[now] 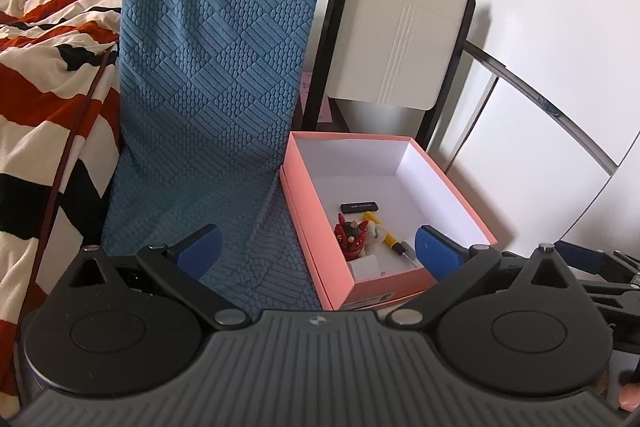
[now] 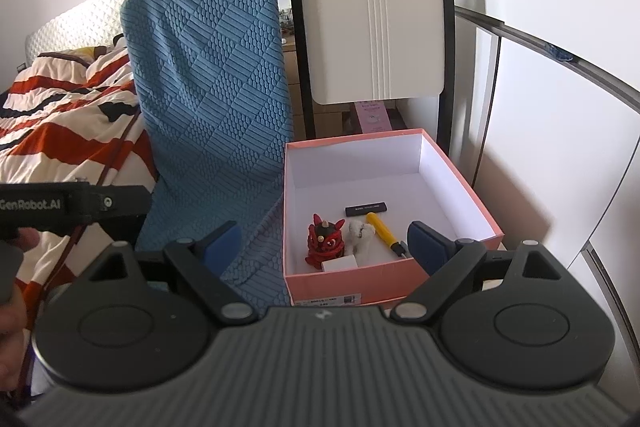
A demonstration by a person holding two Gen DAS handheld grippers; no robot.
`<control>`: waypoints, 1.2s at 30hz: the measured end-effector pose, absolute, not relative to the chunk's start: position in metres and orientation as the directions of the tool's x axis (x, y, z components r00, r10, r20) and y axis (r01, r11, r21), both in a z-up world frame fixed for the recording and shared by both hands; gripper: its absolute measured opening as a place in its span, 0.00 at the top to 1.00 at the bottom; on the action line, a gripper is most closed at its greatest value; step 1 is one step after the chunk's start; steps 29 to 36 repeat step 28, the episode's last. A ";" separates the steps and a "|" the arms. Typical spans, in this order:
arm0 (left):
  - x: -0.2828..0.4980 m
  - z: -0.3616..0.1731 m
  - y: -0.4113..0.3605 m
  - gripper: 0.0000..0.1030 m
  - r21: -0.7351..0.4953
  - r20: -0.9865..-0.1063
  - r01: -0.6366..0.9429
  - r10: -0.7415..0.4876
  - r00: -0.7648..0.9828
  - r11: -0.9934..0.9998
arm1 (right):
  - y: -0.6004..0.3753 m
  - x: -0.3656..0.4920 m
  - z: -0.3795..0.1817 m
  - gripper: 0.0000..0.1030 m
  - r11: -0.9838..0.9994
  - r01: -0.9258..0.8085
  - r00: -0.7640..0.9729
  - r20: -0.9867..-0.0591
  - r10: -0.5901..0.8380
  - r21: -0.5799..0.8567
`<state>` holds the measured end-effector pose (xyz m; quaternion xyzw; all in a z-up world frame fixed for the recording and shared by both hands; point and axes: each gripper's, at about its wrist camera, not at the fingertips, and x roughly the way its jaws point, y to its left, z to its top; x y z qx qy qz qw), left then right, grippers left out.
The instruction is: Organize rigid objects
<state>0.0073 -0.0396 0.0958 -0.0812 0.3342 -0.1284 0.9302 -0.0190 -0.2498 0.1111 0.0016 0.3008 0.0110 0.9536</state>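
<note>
A pink box [image 1: 316,223] [image 2: 384,287] with a white inside stands open on a blue textured mat. In it lie a red horned figure [image 1: 352,233] [image 2: 325,237], a white fluffy toy [image 1: 376,231] [image 2: 361,233], a yellow-handled tool [image 1: 380,229] [image 2: 382,227], a black stick [image 1: 359,206] [image 2: 366,207] and a small white block [image 1: 366,265] [image 2: 340,263]. My left gripper [image 1: 316,247] hovers in front of the box, open and empty. My right gripper [image 2: 324,247] is also open and empty, just short of the box's near wall.
The blue mat [image 1: 212,67] [image 2: 212,79] leans upright to the left of the box. A striped blanket [image 1: 52,75] [image 2: 68,115] covers the bed at left. A white chair back [image 1: 396,39] [image 2: 372,27] stands behind the box. The left gripper's body [image 2: 72,205] shows at left.
</note>
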 end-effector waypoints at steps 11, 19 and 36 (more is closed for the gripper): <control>0.009 0.093 -0.038 0.00 -0.232 -0.602 0.187 -0.291 0.743 0.955 | -0.249 -0.016 0.108 0.11 1.000 -0.022 0.813 -0.582 0.024 0.011; 0.009 0.093 -0.038 0.00 -0.241 -0.596 0.185 -0.296 0.747 0.953 | -0.249 -0.016 0.106 0.11 1.000 -0.014 0.812 -0.583 0.015 0.007; 0.010 0.090 -0.038 0.00 -0.236 -0.601 0.185 -0.293 0.744 0.954 | -0.248 -0.016 0.105 0.11 1.000 -0.011 0.812 -0.583 0.008 -0.001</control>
